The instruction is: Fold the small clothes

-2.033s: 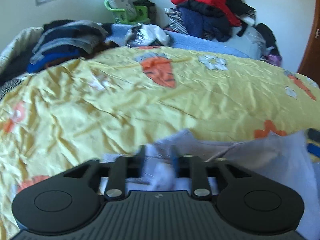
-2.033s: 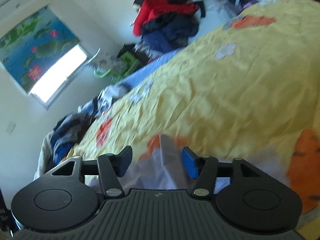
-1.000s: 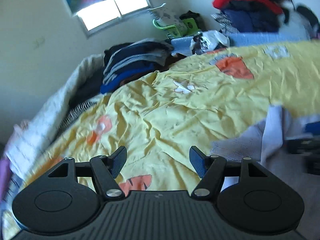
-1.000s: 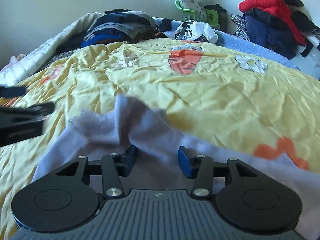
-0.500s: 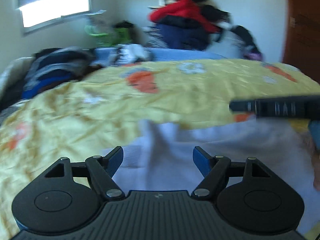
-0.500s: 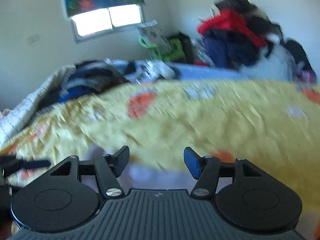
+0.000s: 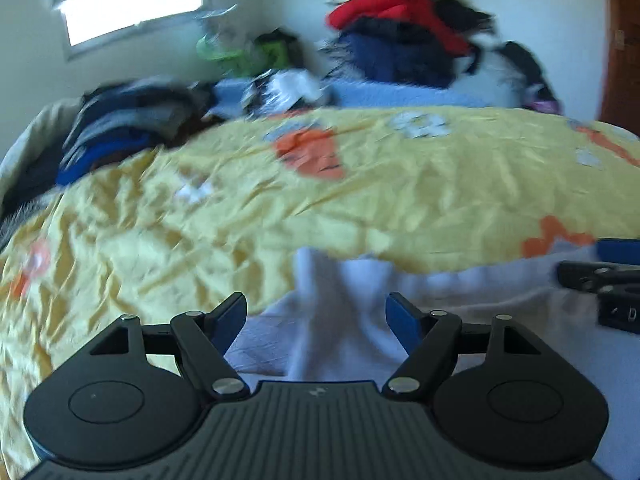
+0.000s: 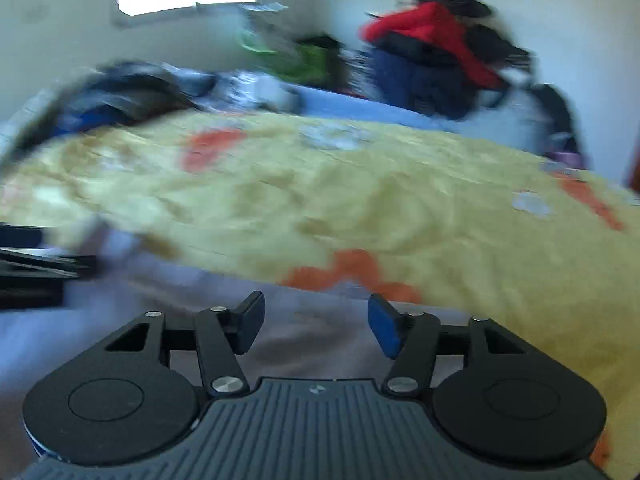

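Daylight glares from the blown-out window point(image 7: 132, 6) at 11 o'clock in both views. Motion blur smears the bed point(image 8: 360, 184), worse in the right view. Fisheye bends the edges.

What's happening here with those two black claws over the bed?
A person holds a claw in each hand and is folding a small pale garment that lies on the yellow bedspread. The left claw and the right claw both stand open over the cloth, and neither grips it. The right claw's jaws have just been closing a little. Piles of clothes sit at the far side.
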{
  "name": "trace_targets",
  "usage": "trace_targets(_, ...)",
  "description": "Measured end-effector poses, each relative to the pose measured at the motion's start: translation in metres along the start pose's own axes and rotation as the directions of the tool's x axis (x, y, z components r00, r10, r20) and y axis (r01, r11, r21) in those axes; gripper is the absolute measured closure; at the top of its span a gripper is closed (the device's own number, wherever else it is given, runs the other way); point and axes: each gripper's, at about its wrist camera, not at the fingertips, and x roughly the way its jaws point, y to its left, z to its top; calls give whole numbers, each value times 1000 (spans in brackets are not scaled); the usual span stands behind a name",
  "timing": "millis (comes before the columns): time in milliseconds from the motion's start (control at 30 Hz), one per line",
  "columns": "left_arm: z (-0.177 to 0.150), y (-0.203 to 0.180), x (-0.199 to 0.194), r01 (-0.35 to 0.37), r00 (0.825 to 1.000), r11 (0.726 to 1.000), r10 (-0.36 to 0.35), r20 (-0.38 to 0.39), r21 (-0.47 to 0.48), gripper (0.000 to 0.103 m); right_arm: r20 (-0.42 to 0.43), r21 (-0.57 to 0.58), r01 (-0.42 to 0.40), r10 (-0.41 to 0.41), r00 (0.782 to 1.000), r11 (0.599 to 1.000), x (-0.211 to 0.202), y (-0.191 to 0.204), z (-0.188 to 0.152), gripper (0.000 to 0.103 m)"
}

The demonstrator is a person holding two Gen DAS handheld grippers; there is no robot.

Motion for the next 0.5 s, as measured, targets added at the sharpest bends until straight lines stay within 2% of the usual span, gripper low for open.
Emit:
trace_targets(33,1,-5,2,21,1000,1000,-20,-13,21,26,-25,-11,-62,62,998,998,-2,4,-1,40)
trace_targets(67,3,-10,9,30,999,999,-29,-36,35,26,-64,-30,-122,120,991,992,3,12,-1,43)
trace_targets(100,2,-14,17,19,998,999,-16,-61,39,26,-93,-48,-160,155,983,986,11,21,-2,42)
trace_targets(133,1,-16,26,-27,996,999,30,-81,31,26,-112,-61,-161,154,982,985,19,28,-2,43)
trace_targets(167,0,-15,31,-65,994,998,66,-86,18,25,-122,-82,-135,125,985,987,28,33,0,42)
trace_targets(267,1,-1,35,-87,993,995,83,-80,-55,23,-104,-102,-63,52,993,993,50,31,13,34)
trace_targets(300,2,2,34,-97,992,994,92,-84,-59,23,-96,-89,-42,34,995,995,54,30,19,34)
trace_targets(367,1,4,25,-102,993,994,98,-71,-44,23,-59,-96,85,-91,994,992,51,29,23,36)
trace_targets(400,2,4,21,-104,993,994,102,-62,-29,24,-30,-98,104,-107,994,990,42,29,24,34)
trace_targets(500,-5,7,10,-97,994,995,97,-51,-8,24,3,-77,-3,3,1000,997,9,24,14,35)
